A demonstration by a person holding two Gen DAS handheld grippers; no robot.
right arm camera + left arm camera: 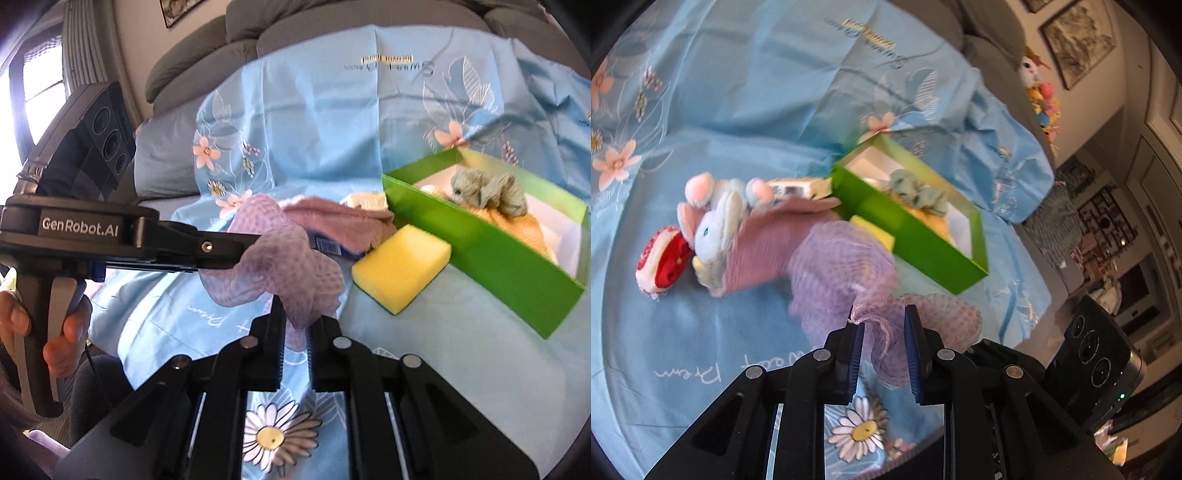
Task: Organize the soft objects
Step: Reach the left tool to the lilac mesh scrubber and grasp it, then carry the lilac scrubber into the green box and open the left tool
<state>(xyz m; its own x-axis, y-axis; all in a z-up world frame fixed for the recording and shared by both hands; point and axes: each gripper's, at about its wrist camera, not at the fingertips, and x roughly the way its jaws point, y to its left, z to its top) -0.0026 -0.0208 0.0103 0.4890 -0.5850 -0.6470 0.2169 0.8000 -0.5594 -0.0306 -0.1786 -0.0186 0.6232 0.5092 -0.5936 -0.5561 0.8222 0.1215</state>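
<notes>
A purple mesh bath pouf (846,266) (280,258) hangs between both grippers, above the blue floral cloth (738,110). My left gripper (882,325) is shut on one end of it. My right gripper (295,325) is shut on the other end. The left gripper also shows in the right wrist view (243,251), reaching in from the left. A green box (916,229) (491,251) holds a grey-green scrunchie (916,192) (491,188) and something orange and fluffy. A yellow sponge (400,266) lies against the box's front.
A pink knitted cloth (764,247) (332,218), a blue plush bunny (713,225) and a red-and-white soft toy (663,258) lie left of the box. A small packet (798,186) lies behind them. Grey cushions (332,22) back the cloth.
</notes>
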